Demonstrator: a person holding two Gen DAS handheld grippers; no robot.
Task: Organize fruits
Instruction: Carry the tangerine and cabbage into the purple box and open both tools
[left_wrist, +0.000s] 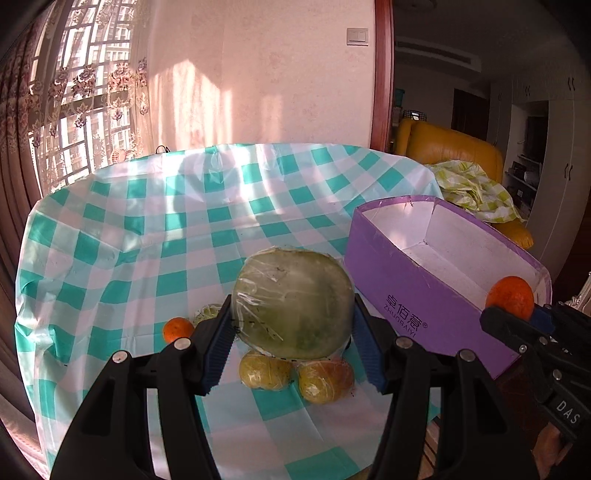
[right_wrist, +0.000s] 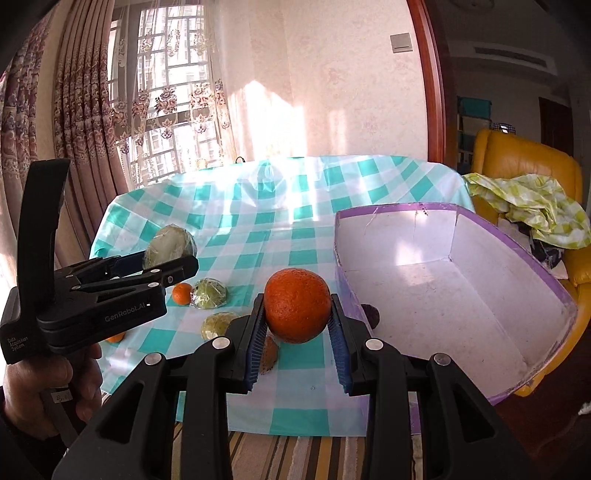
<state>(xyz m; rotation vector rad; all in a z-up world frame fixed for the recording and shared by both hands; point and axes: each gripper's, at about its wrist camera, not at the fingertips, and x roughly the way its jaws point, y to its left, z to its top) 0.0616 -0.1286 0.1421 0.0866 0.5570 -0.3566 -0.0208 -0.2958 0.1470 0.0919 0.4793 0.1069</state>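
Box side: the purple box is showing three Chinese characters, 卓佰薏 as far as they can be read, with "ZHUOBAIYI" in small Latin letters beneath and an ® mark after them.
Right gripper body: the right gripper, seen side-on in the left wrist view, is showing white letters "DAS" near its handle.
Left gripper body: the left gripper, seen side-on in the right wrist view, is carrying "GenRobot.AI" on its side and "Data Acquisition System" in small white print on its rear block.
Handle sticker: a small white label under the hand is bearing handwriting too small to read.
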